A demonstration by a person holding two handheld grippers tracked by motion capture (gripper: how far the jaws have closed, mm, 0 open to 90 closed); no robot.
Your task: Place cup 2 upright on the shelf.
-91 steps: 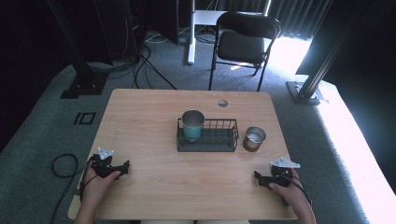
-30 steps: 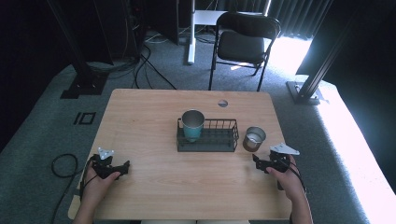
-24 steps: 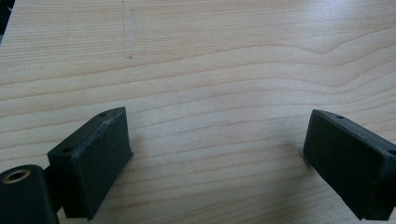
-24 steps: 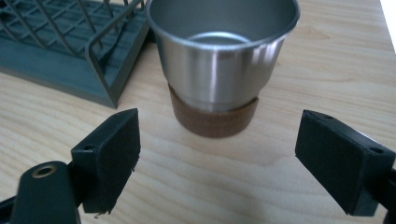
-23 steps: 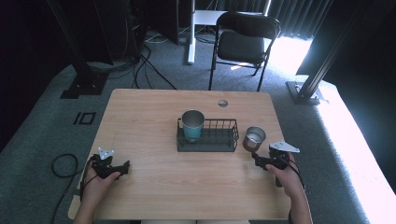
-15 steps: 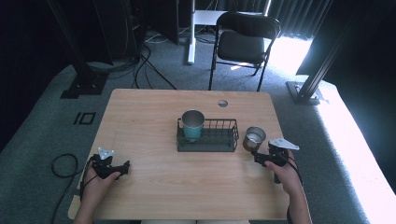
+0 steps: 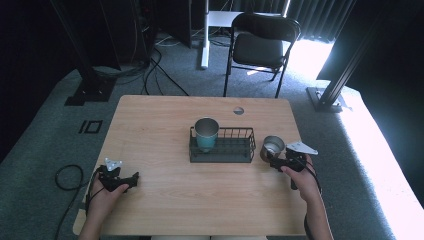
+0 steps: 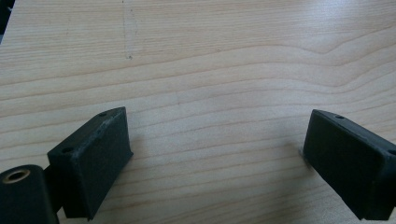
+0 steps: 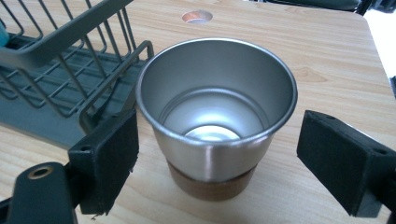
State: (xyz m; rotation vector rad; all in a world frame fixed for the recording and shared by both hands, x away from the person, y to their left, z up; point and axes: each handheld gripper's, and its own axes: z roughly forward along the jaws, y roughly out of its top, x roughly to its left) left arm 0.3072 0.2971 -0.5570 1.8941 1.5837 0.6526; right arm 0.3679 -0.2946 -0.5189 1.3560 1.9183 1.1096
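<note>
Here, the right gripper (image 9: pixel 217 163) is wide open, with 1 black jaw on each side of a shiny metal cup (image 9: pixel 215 112). The jaws are not touching the cup. The cup stands upright on the wooden table (image 9: pixel 327 60) and has a brown base. It sits just beside the right end of a dark wire rack (image 7: pixel 222 146). A second cup (image 7: pixel 206 133), blue-green at the bottom, stands inside the left part of that rack. The left gripper (image 8: pixel 217 158) is open too, with bare table between its jaws, near the front left edge, well apart from the rack. Farther off, a black chair (image 7: pixel 262 45) stands behind the table.
</note>
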